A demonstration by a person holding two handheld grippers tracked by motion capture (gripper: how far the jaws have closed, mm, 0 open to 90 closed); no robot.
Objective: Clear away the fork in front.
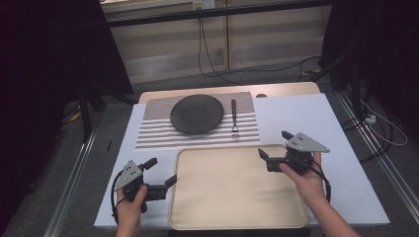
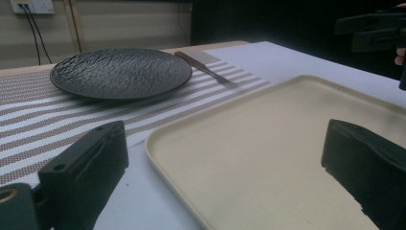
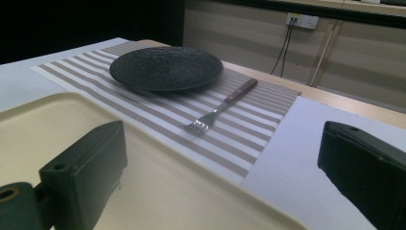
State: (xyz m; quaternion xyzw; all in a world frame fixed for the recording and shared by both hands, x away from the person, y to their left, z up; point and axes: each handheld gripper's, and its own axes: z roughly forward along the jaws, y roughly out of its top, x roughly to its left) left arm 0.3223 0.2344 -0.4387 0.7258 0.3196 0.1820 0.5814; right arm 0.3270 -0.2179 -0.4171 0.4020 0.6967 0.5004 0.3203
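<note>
A round black textured plate (image 1: 197, 114) (image 2: 120, 72) (image 3: 166, 67) lies on a striped placemat (image 1: 158, 133) at the far side of the table. A fork (image 1: 234, 118) (image 2: 203, 68) (image 3: 221, 108) with a brown handle lies on the mat just right of the plate, tines toward me. An empty beige tray (image 1: 237, 192) (image 2: 268, 143) (image 3: 57, 115) sits in front of the mat. My left gripper (image 1: 161, 171) (image 2: 225, 143) stands open at the tray's left edge. My right gripper (image 1: 274, 144) (image 3: 220, 143) hangs open over the tray's far right corner. Both hold nothing.
A white sheet (image 1: 306, 118) covers the table, with bare wood (image 1: 286, 89) at its far edge. Metal rails (image 1: 74, 173) run along both sides of the table. Cables (image 1: 207, 59) trail over the floor behind, and dark curtains flank the scene.
</note>
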